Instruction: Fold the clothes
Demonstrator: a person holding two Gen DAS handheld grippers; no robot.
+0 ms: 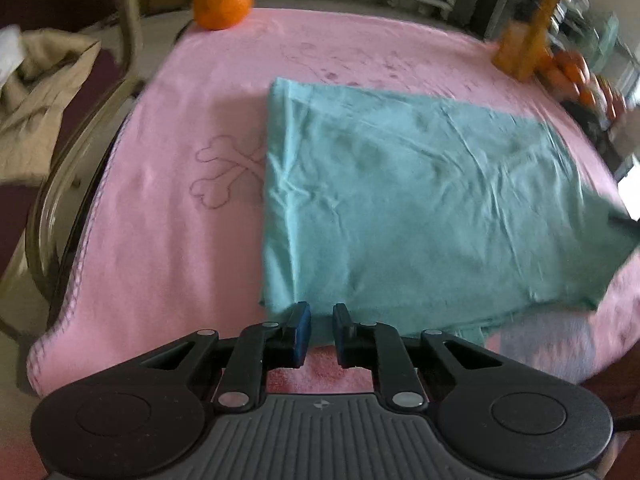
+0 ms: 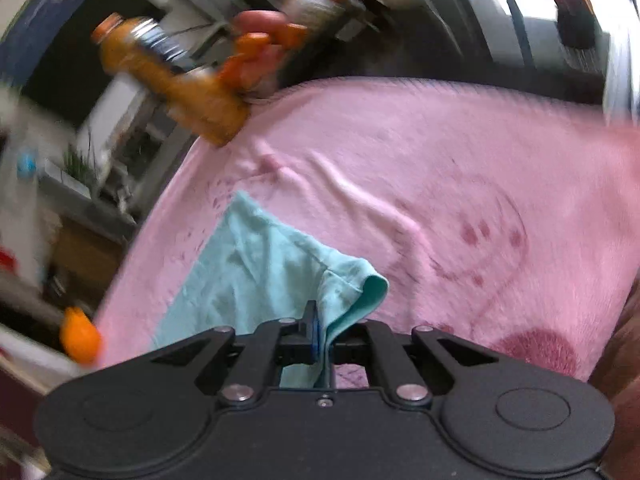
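A teal garment (image 1: 420,184) lies folded into a rectangle on a pink blanket (image 1: 168,240) printed with crossed bones. My left gripper (image 1: 322,320) sits low at the garment's near edge. Its dark fingers (image 1: 304,328) stand a narrow gap apart, with flat teal cloth showing between them and nothing pinched. The garment's right corner (image 1: 616,236) is raised off the blanket. In the right wrist view my right gripper (image 2: 320,316) is shut on a teal garment corner (image 2: 348,292), which curls over its fingers and hangs above the blanket (image 2: 460,184).
An orange (image 1: 224,0) sits at the blanket's far left corner. A bottle of orange drink (image 1: 528,40) (image 2: 168,80) and several small orange items (image 1: 576,72) stand at the far right. A beige garment (image 1: 40,92) lies on a chair beside the left rail (image 1: 80,140).
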